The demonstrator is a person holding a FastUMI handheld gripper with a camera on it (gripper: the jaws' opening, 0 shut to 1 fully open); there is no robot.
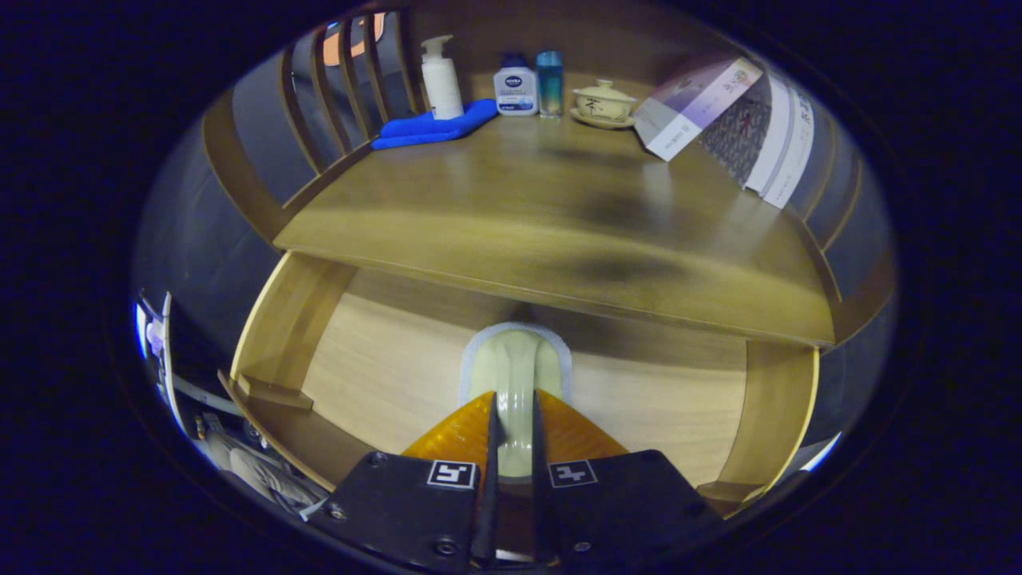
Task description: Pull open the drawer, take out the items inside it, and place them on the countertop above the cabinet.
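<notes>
The drawer (pixel 287 319) stands pulled open below the wooden countertop (pixel 559 216), its pale wood floor showing. My gripper (pixel 515 397) hangs over the middle of the drawer with its orange fingers (pixel 459 435) nearly together. They are shut on a pale green item with a light grey rim (pixel 515 351). The item's narrow middle sits between the fingers, and its rounded wider end sticks out just ahead of them, near the countertop's front edge. Whether the item touches the drawer floor I cannot tell.
At the back of the countertop stand a white pump bottle (pixel 441 78) on a blue cloth (pixel 435 126), a small white bottle (pixel 514 86), a blue glass bottle (pixel 549 82) and a lidded tea bowl (pixel 603 104). Books (pixel 718 112) lean at the back right. Wooden slats (pixel 335 88) rail the left side.
</notes>
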